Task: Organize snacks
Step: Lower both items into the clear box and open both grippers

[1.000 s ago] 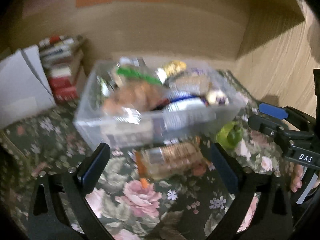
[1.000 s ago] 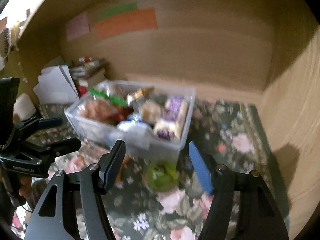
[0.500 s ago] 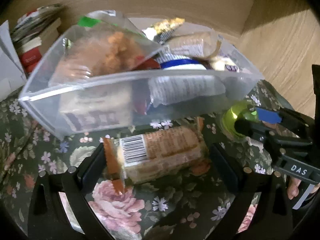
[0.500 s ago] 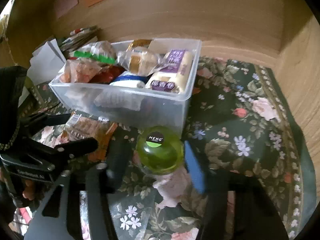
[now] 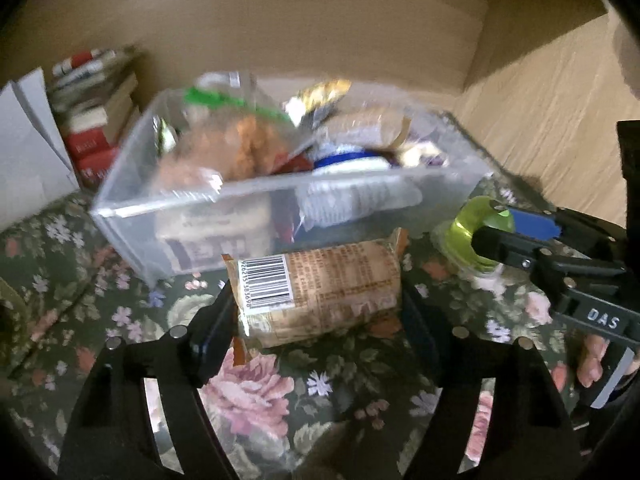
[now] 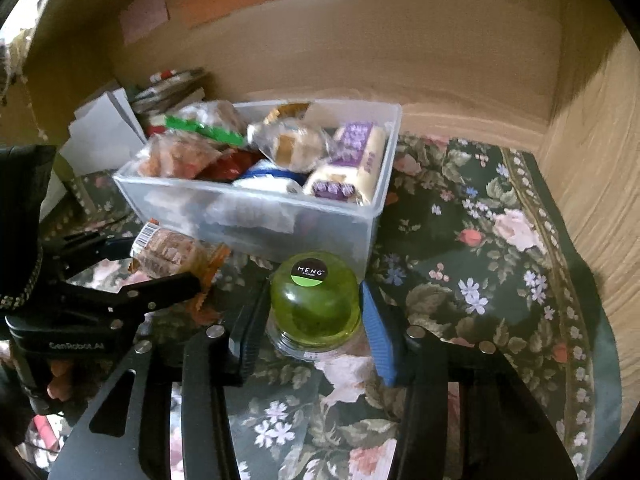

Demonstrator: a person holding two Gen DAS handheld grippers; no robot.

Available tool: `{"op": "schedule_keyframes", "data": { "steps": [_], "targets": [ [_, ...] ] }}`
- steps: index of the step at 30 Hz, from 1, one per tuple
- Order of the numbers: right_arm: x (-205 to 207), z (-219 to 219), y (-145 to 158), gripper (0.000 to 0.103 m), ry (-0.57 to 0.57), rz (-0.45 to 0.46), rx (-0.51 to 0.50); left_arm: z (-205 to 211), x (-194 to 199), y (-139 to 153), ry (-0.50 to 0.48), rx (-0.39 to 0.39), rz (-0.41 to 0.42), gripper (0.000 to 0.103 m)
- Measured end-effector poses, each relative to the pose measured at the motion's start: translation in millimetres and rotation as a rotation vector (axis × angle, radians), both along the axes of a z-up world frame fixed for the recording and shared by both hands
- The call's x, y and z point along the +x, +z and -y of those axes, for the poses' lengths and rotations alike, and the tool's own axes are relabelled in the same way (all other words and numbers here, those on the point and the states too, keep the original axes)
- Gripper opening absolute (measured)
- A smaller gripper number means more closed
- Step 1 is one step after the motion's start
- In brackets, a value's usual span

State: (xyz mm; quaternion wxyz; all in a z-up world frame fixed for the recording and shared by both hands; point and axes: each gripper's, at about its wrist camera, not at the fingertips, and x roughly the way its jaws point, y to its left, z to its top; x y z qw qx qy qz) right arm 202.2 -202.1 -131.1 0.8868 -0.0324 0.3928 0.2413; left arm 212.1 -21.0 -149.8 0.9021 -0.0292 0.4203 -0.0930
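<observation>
A clear plastic bin [image 5: 256, 196] full of wrapped snacks stands on the floral cloth; it also shows in the right wrist view [image 6: 280, 216]. My left gripper [image 5: 316, 312] is shut on a brown wrapped biscuit pack [image 5: 320, 292] with a barcode and holds it just in front of the bin. In the right wrist view the pack [image 6: 168, 252] sits between the left fingers. My right gripper [image 6: 312, 320] is shut on a green domed jelly cup [image 6: 316, 300] with a black MENG label, near the bin's front corner. The cup [image 5: 476, 228] shows in the left wrist view too.
A stack of books [image 5: 92, 116] and white paper [image 5: 28, 148] lie left of the bin. Cardboard walls [image 6: 400, 40] close the back and right side. Floral cloth [image 6: 480, 260] spreads to the right of the bin.
Both grippers have closed on their items. The left one has lifted the biscuit pack and pulled back slightly. The right one now grips the green cup.
</observation>
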Motion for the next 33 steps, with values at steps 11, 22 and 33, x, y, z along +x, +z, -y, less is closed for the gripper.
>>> {"op": "schedule_keyframes", "data": {
  "steps": [11, 22, 33],
  "targets": [
    [-3.1, -7.1, 43.6, 0.043, 0.009, 0.121, 0.047, -21.5, -14.9, 78.4, 0.026, -0.061, 0.175, 0.076],
    [28.5, -28.9, 35.1, 0.043, 0.045, 0.084, 0.022, -4.8, 33.2, 76.3, 0.037, -0.014, 0.187, 0.076],
    [49.4, -27.5, 30.8, 0.042, 0.022, 0.084, 0.002, -1.9, 72.2, 57.2, 0.053, 0.021, 0.149, 0.082]
  ]
}}
